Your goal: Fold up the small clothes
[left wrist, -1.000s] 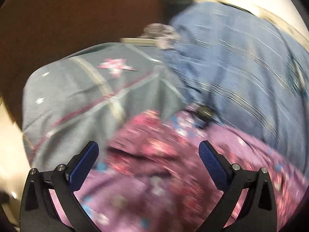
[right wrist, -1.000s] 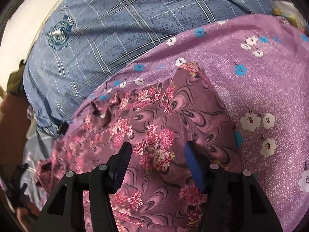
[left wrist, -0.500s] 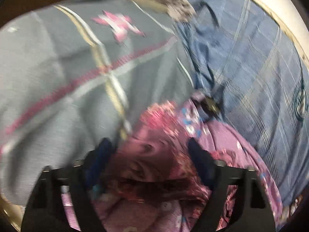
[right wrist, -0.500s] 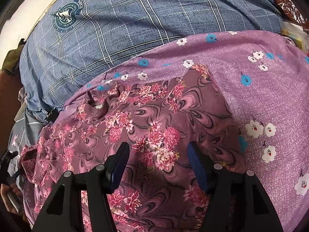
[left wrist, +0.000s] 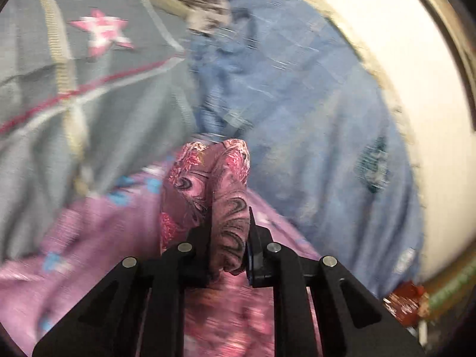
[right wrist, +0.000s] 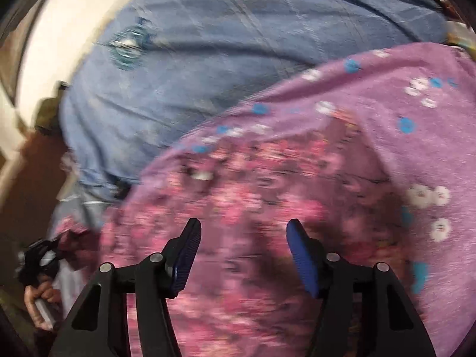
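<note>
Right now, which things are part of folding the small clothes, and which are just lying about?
Part of the job:
left gripper, shut on a bunch of the flowered garment
right gripper, open above it

Lying about:
blue checked shirt
grey star cloth
lilac flowered sheet

I can see a cream surface (left wrist: 422,95) with a dark rim carrying everything here. Straight on it lies the blue checked cloth (left wrist: 312,113), spread wide with a round crest printed on it. Beside that, a grey cloth (left wrist: 59,104) with a pink star. Over both sits the lilac cloth (right wrist: 401,154) dotted with blue and white flowers. How far the surface runs, I can't tell.
</note>
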The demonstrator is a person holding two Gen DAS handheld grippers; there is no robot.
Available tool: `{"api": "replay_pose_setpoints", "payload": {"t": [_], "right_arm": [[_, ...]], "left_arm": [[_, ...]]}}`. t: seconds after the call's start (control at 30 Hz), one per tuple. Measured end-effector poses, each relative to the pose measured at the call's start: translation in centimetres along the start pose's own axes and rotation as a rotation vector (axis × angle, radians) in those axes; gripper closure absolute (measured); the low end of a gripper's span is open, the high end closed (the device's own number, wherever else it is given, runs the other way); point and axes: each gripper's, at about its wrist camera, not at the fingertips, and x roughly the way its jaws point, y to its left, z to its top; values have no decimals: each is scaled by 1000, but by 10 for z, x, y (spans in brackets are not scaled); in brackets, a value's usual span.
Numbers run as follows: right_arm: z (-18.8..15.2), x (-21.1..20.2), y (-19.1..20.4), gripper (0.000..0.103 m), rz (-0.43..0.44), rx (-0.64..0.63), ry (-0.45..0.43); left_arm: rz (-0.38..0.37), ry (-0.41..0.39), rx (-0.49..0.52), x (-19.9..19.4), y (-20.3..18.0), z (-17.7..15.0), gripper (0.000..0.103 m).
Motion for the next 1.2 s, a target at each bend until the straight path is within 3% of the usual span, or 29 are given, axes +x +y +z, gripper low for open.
{"api": "replay_pose_setpoints", "payload": {"t": [0.13, 0.17, 0.3, 0.43, 0.63, 0.83, 0.93, 1.03, 1.07, 1.1, 1.2], "right_arm": [[-4, 1, 23, 36, 323, 96, 57], [-7, 4, 27, 30, 386, 128, 76], [-22, 25, 40, 25, 614, 290, 176], [-35, 43, 34, 23, 703, 434, 236], [-42, 53, 10, 19, 819, 615, 228], [-48, 70, -4, 21, 859, 747, 253], [-50, 69, -6, 46, 851, 744, 235], [-41, 55, -9, 88, 786, 669, 174], [-38, 52, -8, 89, 749, 646, 162], [-34, 47, -9, 89, 702, 616, 136], [-20, 34, -15, 91, 540, 524, 65]], "left_arm": [[-122, 92, 48, 14, -43, -23, 90], [-146, 120, 75, 19, -57, -32, 90], [-218, 212, 153, 32, -99, -69, 90], [-257, 293, 203, 44, -128, -99, 90], [-254, 339, 227, 64, -140, -122, 90], [-266, 421, 277, 76, -150, -152, 89], [-233, 430, 288, 80, -148, -157, 89], [-191, 393, 298, 78, -143, -148, 64], [-178, 371, 300, 75, -141, -144, 50], [-177, 351, 301, 72, -139, -139, 45], [-160, 293, 320, 62, -129, -121, 40]]}}
